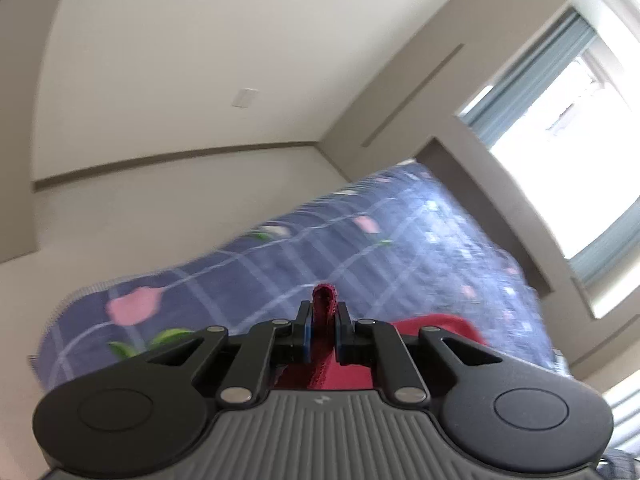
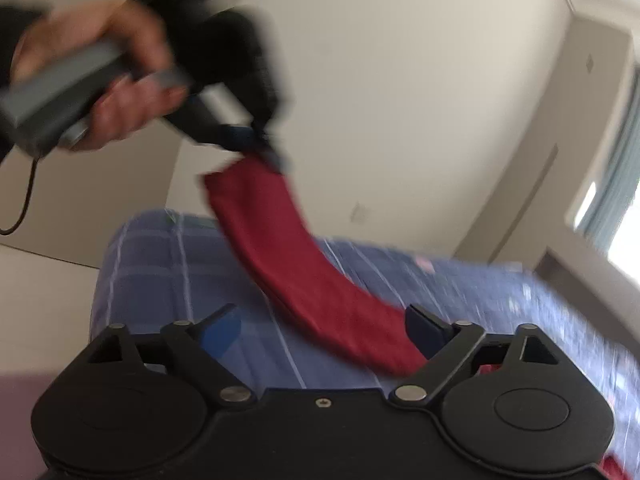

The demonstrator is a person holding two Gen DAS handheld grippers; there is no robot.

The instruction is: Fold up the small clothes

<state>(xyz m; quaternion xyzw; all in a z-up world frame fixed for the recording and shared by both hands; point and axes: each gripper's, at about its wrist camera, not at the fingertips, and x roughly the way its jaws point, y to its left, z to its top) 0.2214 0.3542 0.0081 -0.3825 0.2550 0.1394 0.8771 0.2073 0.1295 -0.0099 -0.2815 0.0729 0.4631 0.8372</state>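
A dark red small garment hangs in a long strip from my left gripper, which a person's hand holds up at the upper left of the right wrist view. In the left wrist view that left gripper is shut on a folded edge of the red garment, and the rest droops below the fingers. My right gripper stands open low over the bed. The lower end of the strip runs between its fingers and lies close against the right fingertip. The pads do not press on it.
A bed with a blue checked cover with pink flowers lies under both grippers, and its edge falls away at the left. Beige walls stand behind it. A bright window with a blue curtain is at the right. A thin black cable dangles from the left handle.
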